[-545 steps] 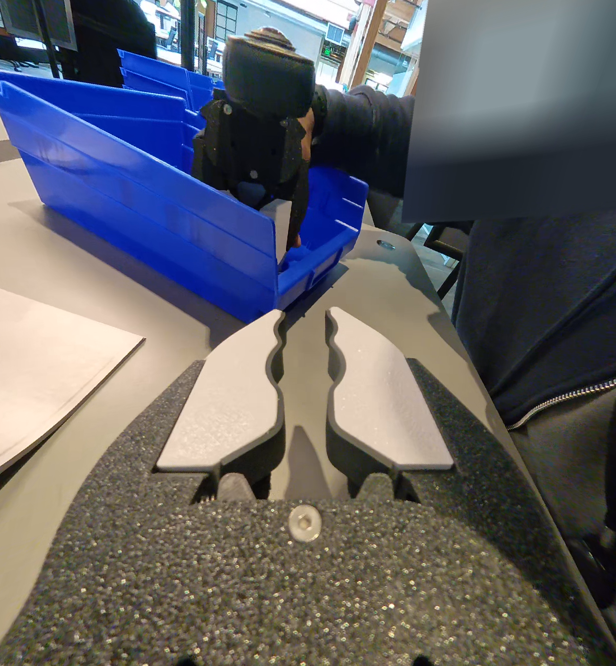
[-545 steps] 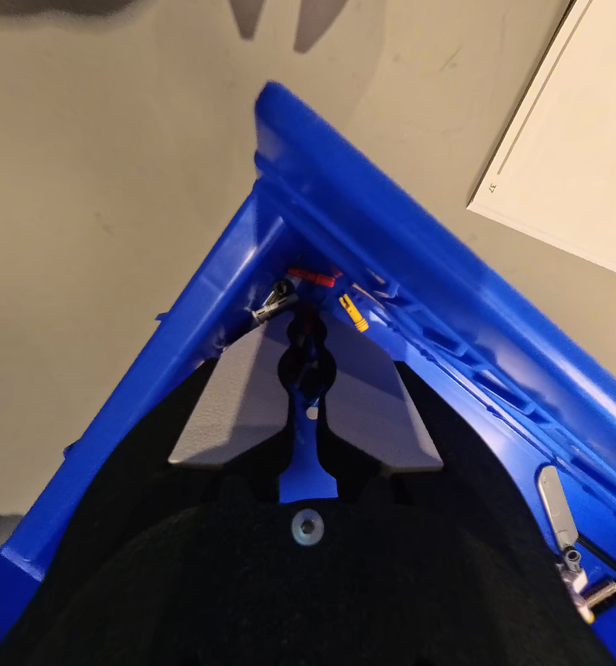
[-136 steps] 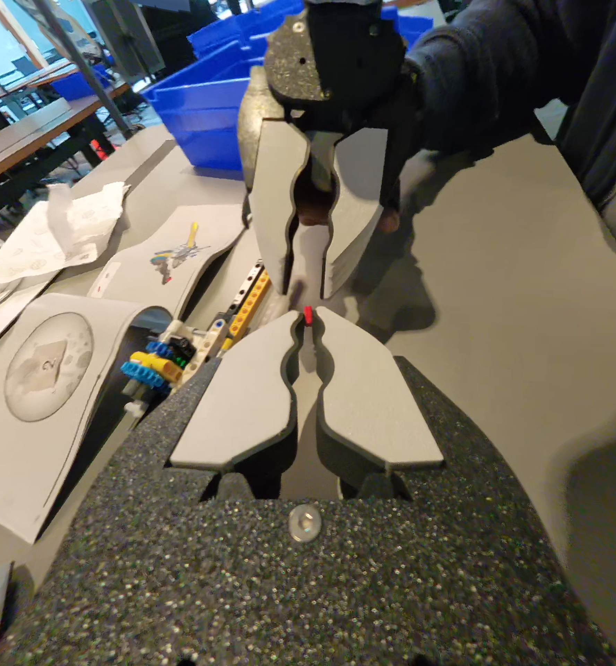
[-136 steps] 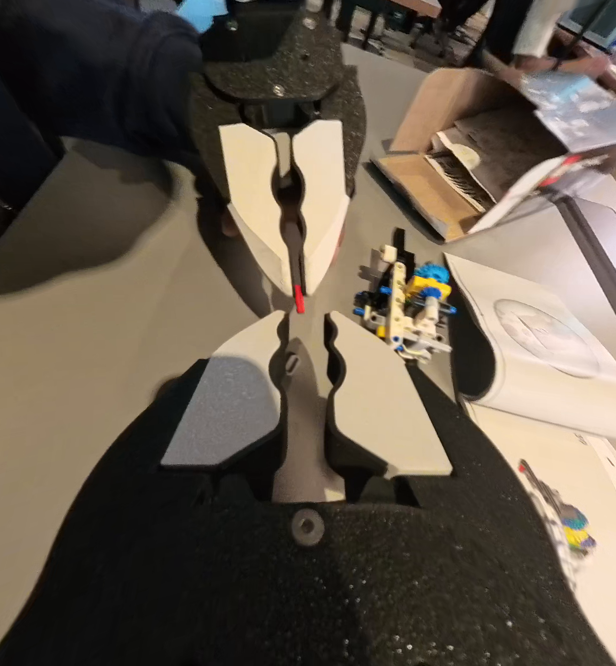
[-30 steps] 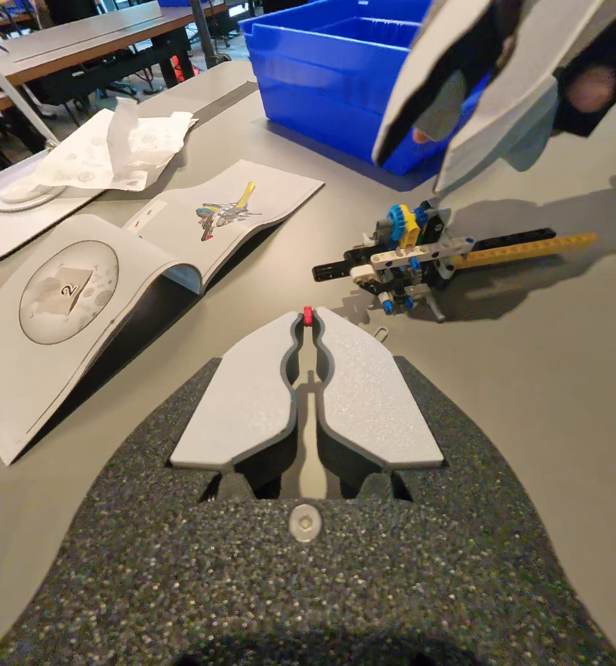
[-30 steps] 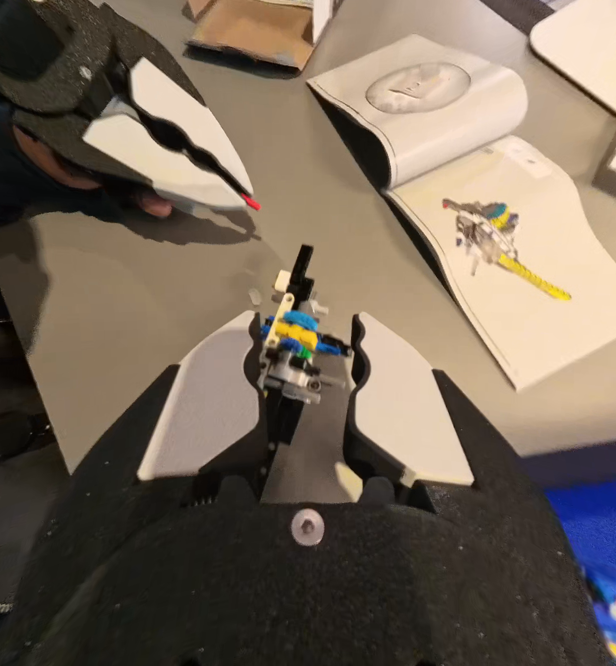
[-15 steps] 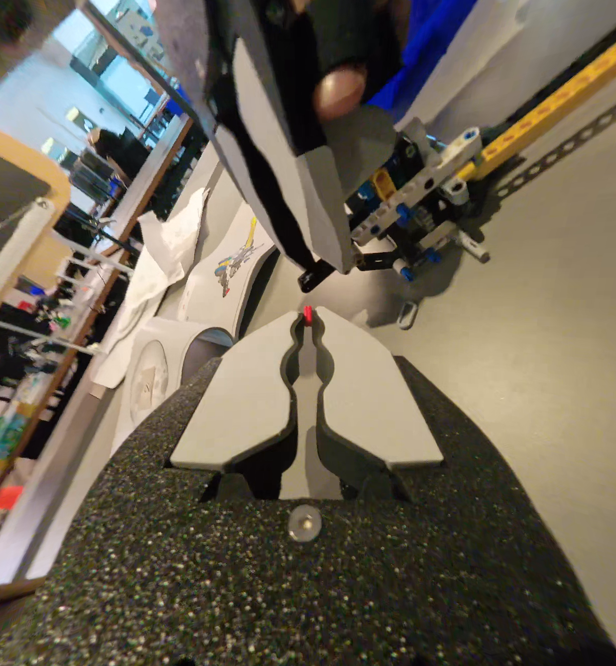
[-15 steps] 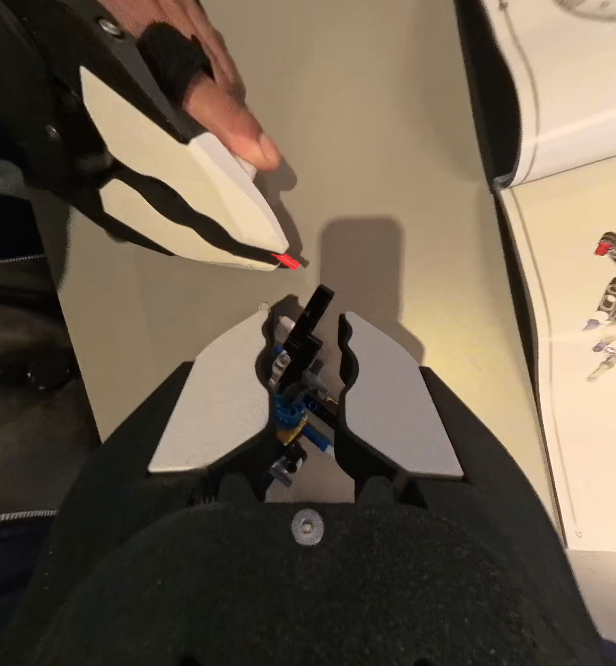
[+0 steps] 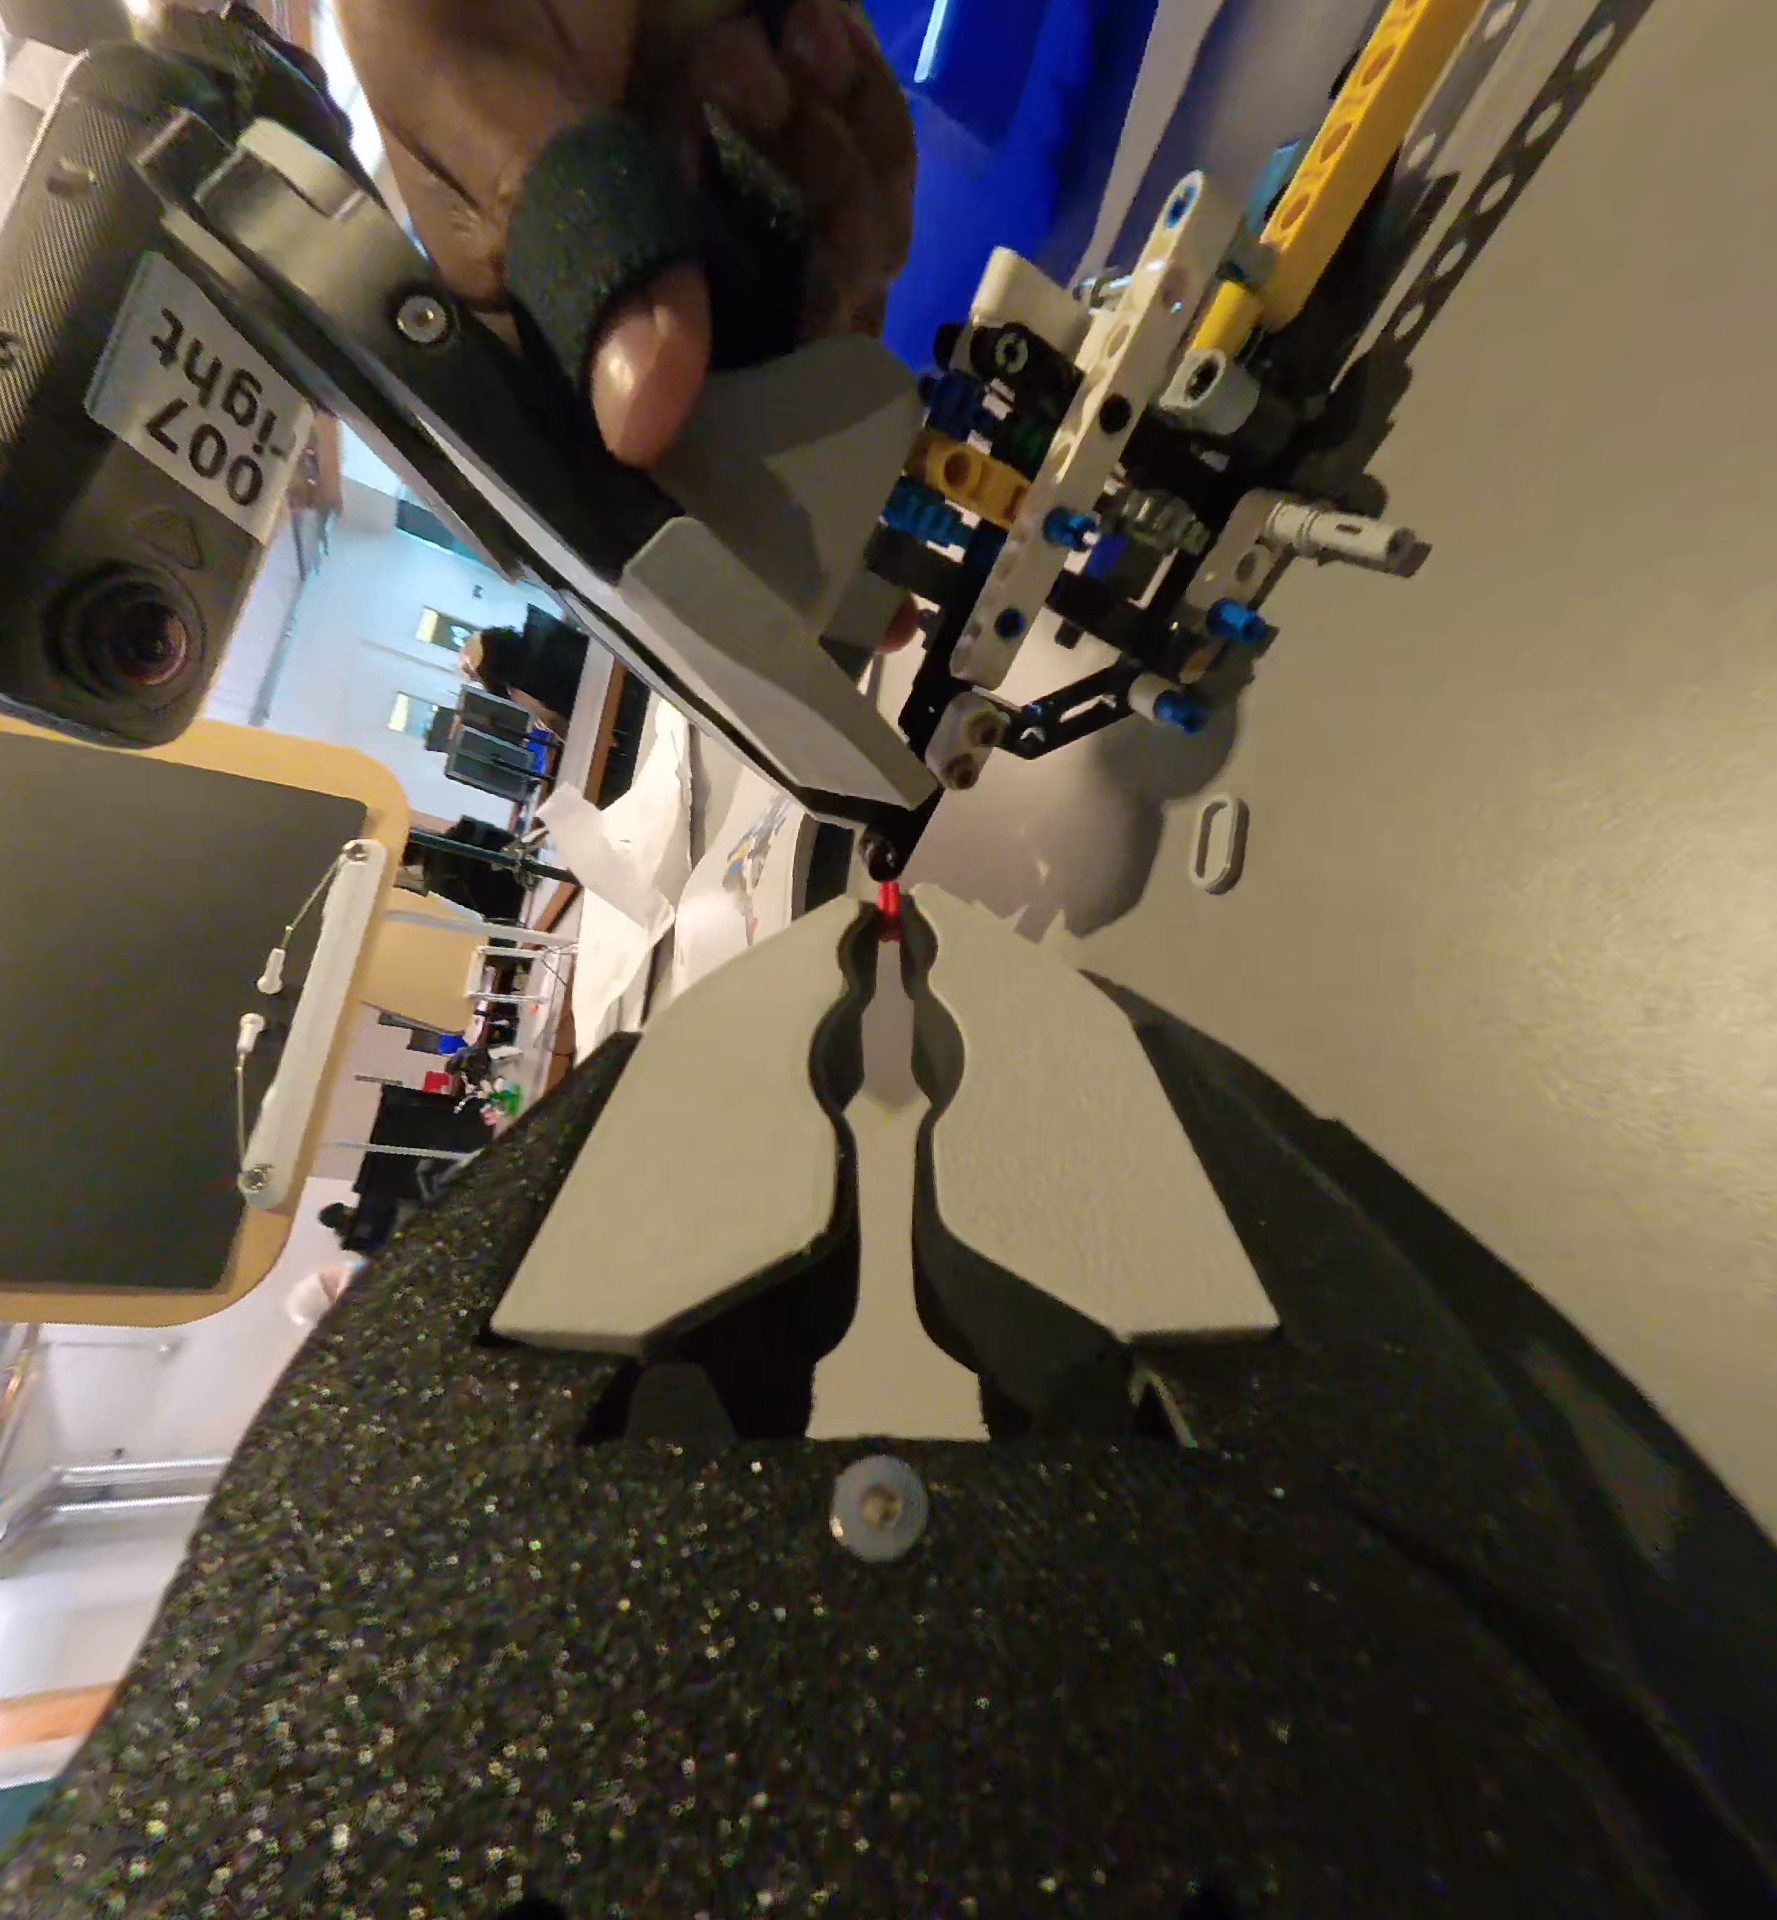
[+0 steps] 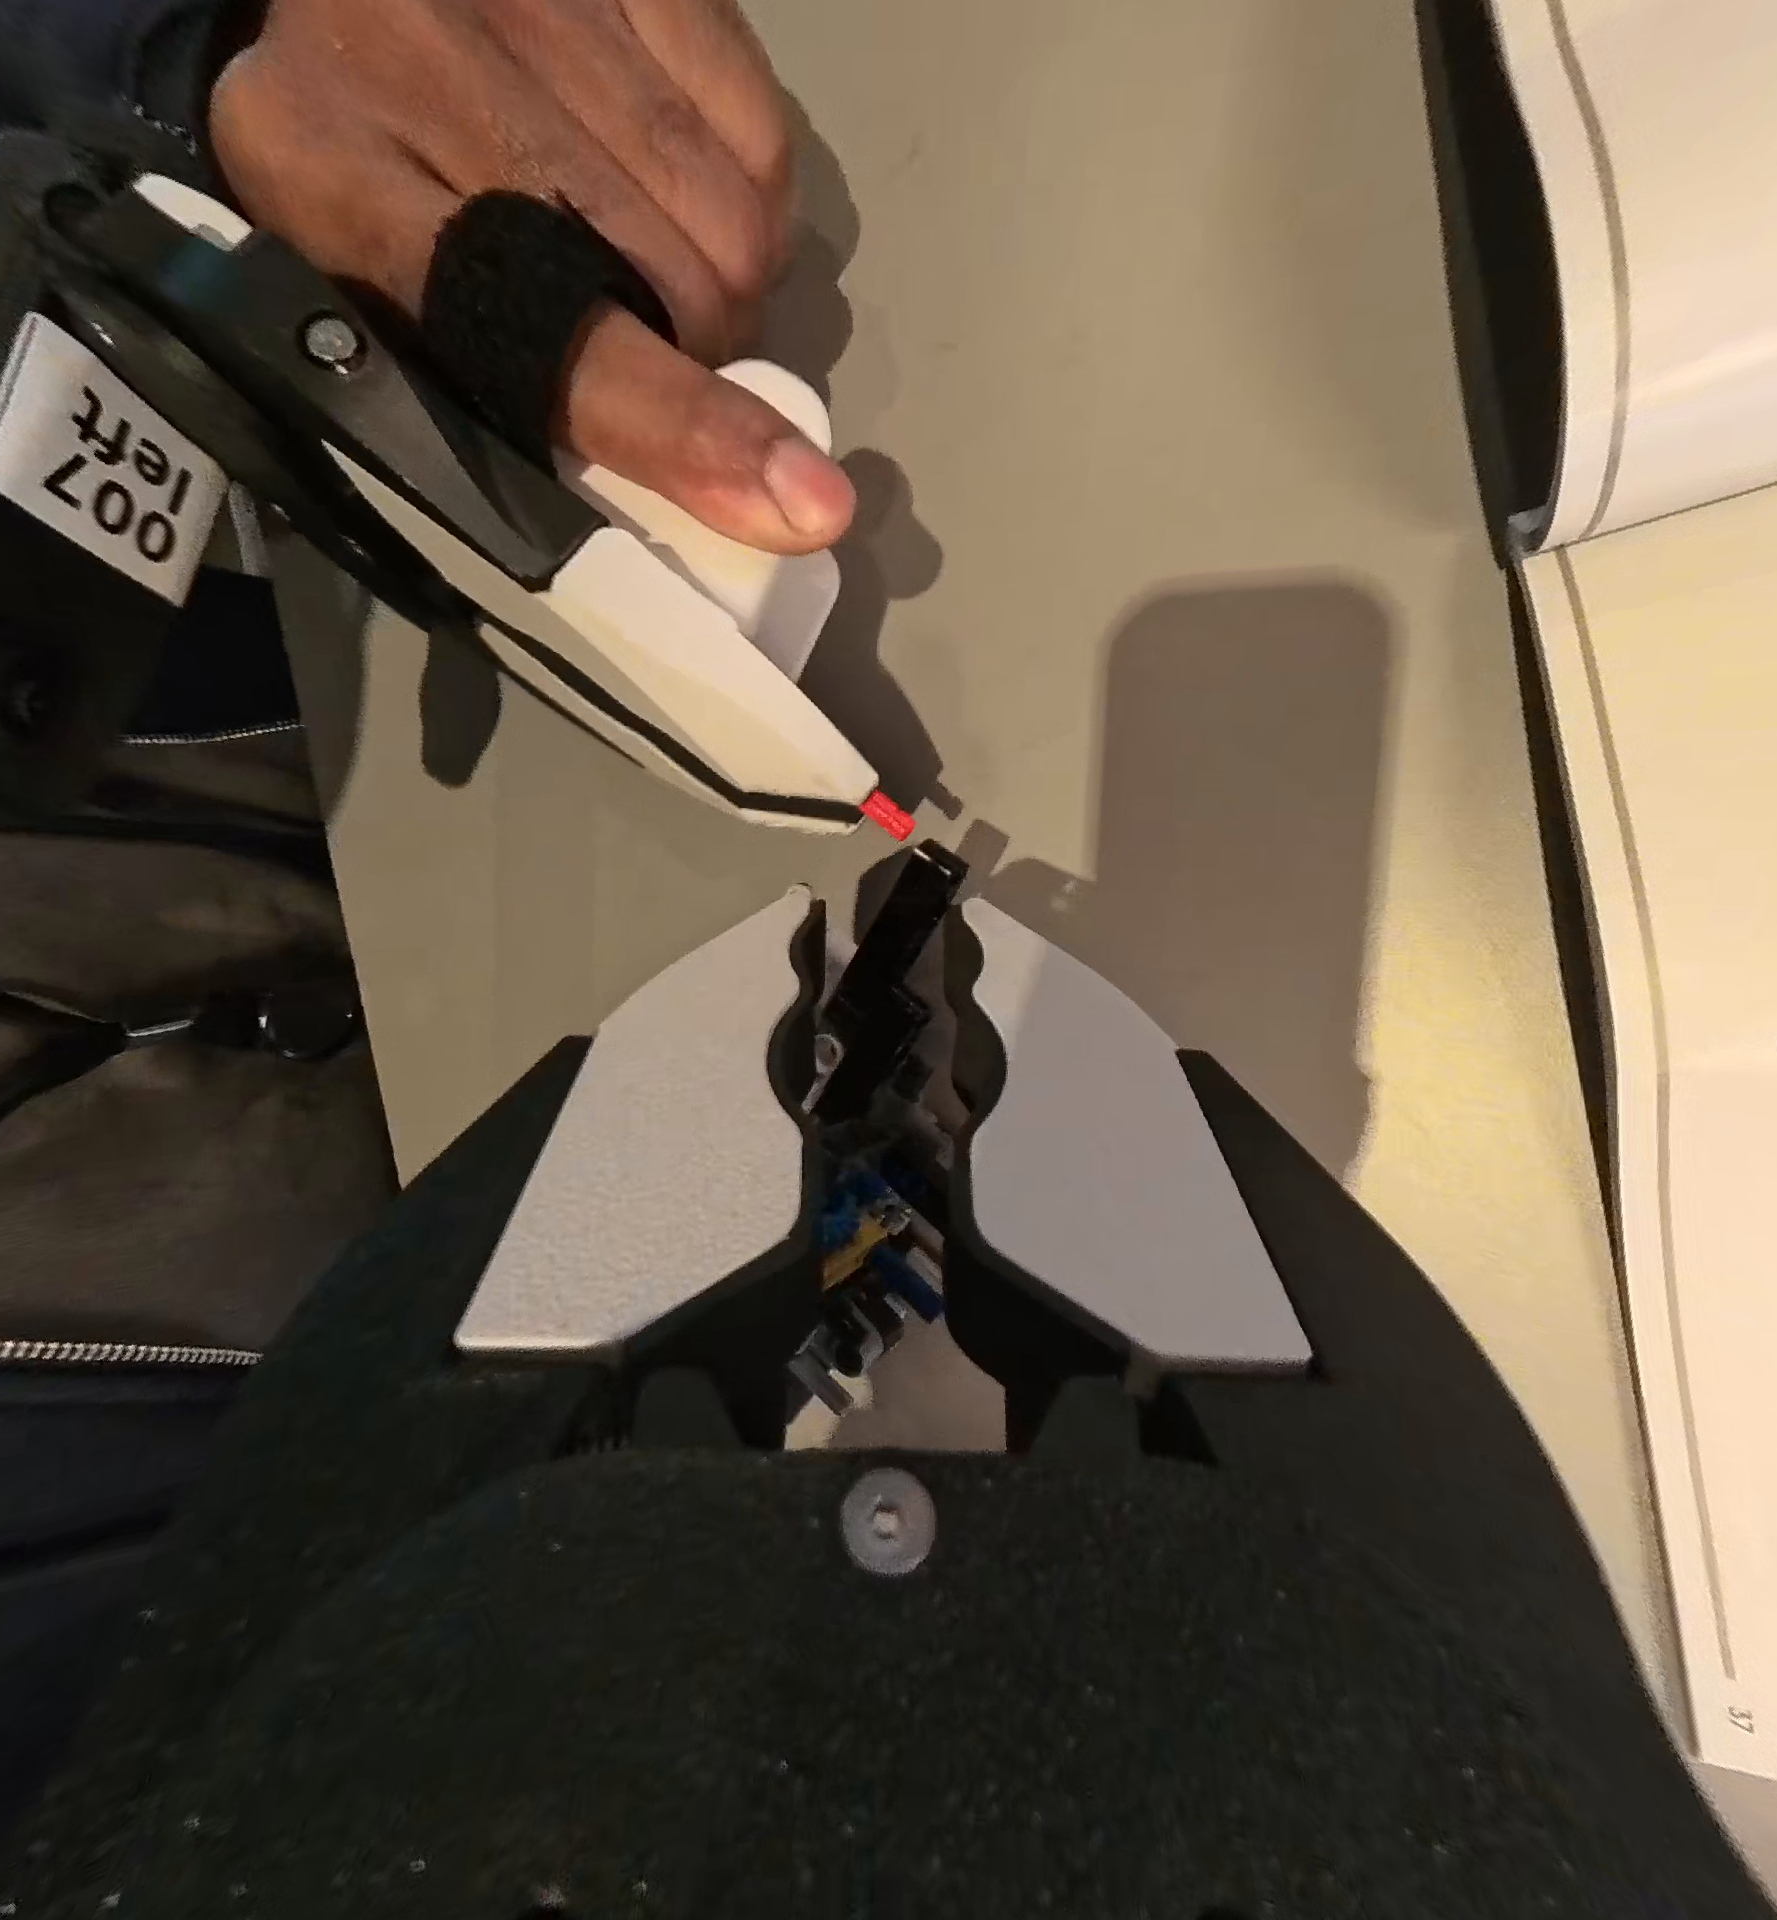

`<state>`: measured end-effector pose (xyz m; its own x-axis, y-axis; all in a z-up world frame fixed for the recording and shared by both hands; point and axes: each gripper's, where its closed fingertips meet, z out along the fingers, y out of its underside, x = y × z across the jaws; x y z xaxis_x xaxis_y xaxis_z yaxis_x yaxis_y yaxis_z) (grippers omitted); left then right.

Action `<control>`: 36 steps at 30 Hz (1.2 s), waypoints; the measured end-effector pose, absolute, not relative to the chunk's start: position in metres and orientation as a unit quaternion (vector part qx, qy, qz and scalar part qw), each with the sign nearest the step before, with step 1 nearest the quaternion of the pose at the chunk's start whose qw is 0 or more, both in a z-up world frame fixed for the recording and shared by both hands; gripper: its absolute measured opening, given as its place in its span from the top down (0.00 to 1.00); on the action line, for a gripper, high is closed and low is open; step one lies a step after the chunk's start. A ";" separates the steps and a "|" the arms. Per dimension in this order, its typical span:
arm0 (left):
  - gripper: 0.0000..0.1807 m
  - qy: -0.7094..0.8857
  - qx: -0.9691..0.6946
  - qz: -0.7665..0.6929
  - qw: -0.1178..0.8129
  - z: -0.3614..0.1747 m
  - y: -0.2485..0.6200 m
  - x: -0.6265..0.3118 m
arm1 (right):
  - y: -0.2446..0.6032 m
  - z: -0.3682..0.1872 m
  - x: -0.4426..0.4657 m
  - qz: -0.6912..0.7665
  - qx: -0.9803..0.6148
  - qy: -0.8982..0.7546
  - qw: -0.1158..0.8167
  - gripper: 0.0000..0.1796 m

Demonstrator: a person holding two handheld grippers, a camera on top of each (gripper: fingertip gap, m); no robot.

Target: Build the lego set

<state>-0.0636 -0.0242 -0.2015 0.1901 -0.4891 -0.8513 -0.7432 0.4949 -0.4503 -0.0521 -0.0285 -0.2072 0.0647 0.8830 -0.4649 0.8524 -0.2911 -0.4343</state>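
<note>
Red pin (image 10: 889,814) sat pinched in your left gripper (image 9: 889,914), just short of the black beam's (image 10: 894,961) end hole; your right gripper (image 10: 889,904) clamped the lego assembly (image 9: 1102,499) above the tabletop (image 9: 1538,831). Slight misalignment could have popped the pin loose.

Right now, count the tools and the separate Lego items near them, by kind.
Tools: 2 (left tool, right tool)
Red pin: 1, in the left tool
Lego assembly: 1, in the right tool
Loose grey link: 1, on the table
Total: 5
</note>
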 end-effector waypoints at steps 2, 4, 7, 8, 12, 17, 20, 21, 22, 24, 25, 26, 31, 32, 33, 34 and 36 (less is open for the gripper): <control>0.98 0.632 -0.481 0.116 0.597 -0.202 -0.024 -0.062 | -0.028 -0.207 -0.052 0.343 -0.731 -0.590 0.025 0.88; 0.98 0.639 -0.470 0.126 0.595 -0.203 -0.024 -0.061 | -0.028 -0.207 -0.051 0.350 -0.732 -0.585 0.025 0.89; 0.98 0.643 -0.458 0.141 0.598 -0.203 -0.024 -0.060 | -0.028 -0.207 -0.050 0.357 -0.732 -0.580 0.020 0.89; 0.98 0.644 -0.454 0.144 0.599 -0.203 -0.024 -0.059 | -0.029 -0.207 -0.050 0.359 -0.732 -0.580 0.018 0.89; 0.98 0.653 -0.439 0.161 0.596 -0.205 -0.025 -0.057 | -0.029 -0.207 -0.049 0.366 -0.731 -0.576 0.012 0.89; 0.98 0.658 -0.429 0.179 0.593 -0.206 -0.025 -0.055 | -0.028 -0.207 -0.049 0.376 -0.734 -0.566 0.004 0.90; 0.98 0.654 -0.429 0.185 0.596 -0.205 -0.024 -0.056 | -0.027 -0.207 -0.048 0.379 -0.736 -0.561 0.002 0.90; 0.98 0.652 -0.429 0.186 0.596 -0.205 -0.023 -0.056 | -0.027 -0.207 -0.048 0.380 -0.736 -0.560 0.002 0.90; 0.98 0.651 -0.429 0.190 0.597 -0.204 -0.023 -0.056 | -0.027 -0.207 -0.047 0.381 -0.737 -0.558 0.003 0.90; 0.98 0.650 -0.429 0.193 0.597 -0.204 -0.022 -0.056 | -0.026 -0.206 -0.047 0.386 -0.739 -0.553 0.004 0.91; 0.98 0.650 -0.428 0.194 0.598 -0.204 -0.022 -0.056 | -0.026 -0.206 -0.047 0.387 -0.740 -0.551 0.004 0.91; 0.98 0.649 -0.427 0.196 0.598 -0.204 -0.022 -0.055 | -0.026 -0.206 -0.047 0.388 -0.741 -0.548 0.004 0.91; 0.98 0.648 -0.422 0.203 0.600 -0.203 -0.021 -0.054 | -0.025 -0.206 -0.046 0.394 -0.745 -0.538 0.009 0.91; 0.98 0.649 -0.421 0.204 0.600 -0.204 -0.021 -0.053 | -0.025 -0.206 -0.046 0.396 -0.747 -0.535 0.010 0.91; 0.98 0.649 -0.420 0.205 0.600 -0.204 -0.021 -0.053 | -0.025 -0.206 -0.045 0.397 -0.748 -0.531 0.010 0.91; 0.98 0.650 -0.418 0.206 0.600 -0.204 -0.021 -0.052 | -0.024 -0.207 -0.045 0.398 -0.750 -0.528 0.010 0.92; 0.98 0.650 -0.417 0.210 0.600 -0.205 -0.020 -0.052 | -0.024 -0.207 -0.044 0.404 -0.753 -0.520 0.010 0.92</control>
<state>-0.0516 -0.0202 -0.2045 0.0668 -0.2903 -0.9546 -0.7939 0.5641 -0.2271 -0.0442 -0.0237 -0.2071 0.1336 0.7911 -0.5968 0.7743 -0.4593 -0.4354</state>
